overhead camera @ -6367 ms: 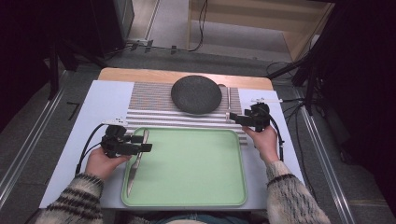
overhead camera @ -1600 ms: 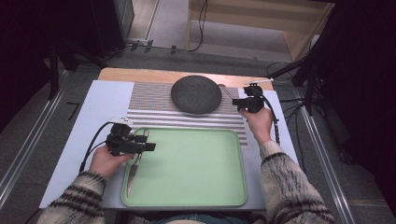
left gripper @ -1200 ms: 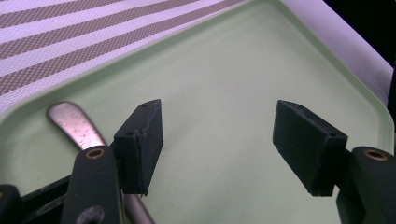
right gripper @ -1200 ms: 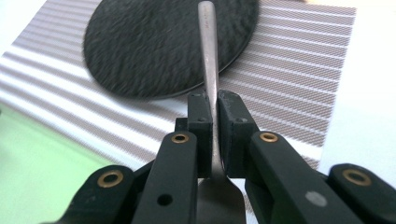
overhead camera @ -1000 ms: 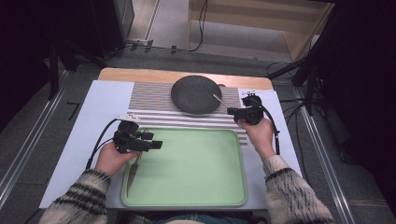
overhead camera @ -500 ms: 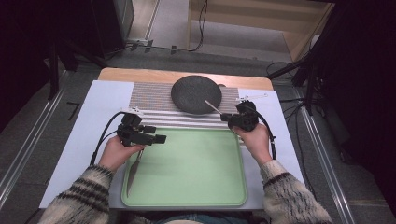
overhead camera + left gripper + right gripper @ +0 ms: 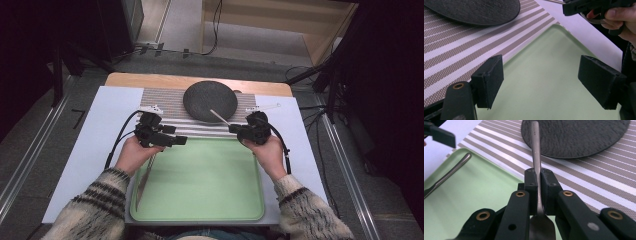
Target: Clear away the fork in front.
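My right gripper [image 7: 234, 129] [image 7: 538, 173] is shut on a metal utensil [image 7: 219, 117] [image 7: 535, 145]. Its slim handle points out over the dark round plate [image 7: 210, 100] [image 7: 579, 137], and its wide end lies back between the jaw arms. My left gripper [image 7: 180, 141] [image 7: 540, 75] is open over the far left corner of the green tray [image 7: 200, 180] [image 7: 536, 100]. Its jaws have just been opening and nothing is between them. A knife [image 7: 145, 177] [image 7: 449, 173] lies along the tray's left side, below the left hand.
The plate stands on a striped mat [image 7: 160, 97] [image 7: 454, 50] beyond the tray, on a white sheet over the table. In the left gripper view, the right hand and its gripper [image 7: 584, 6] are at the top right. Cables trail from both grippers.
The left gripper has risen from the knife and moved toward the mat, its jaws wider. The right gripper has carried the utensil left and nearer, from the plate's right edge toward the tray.
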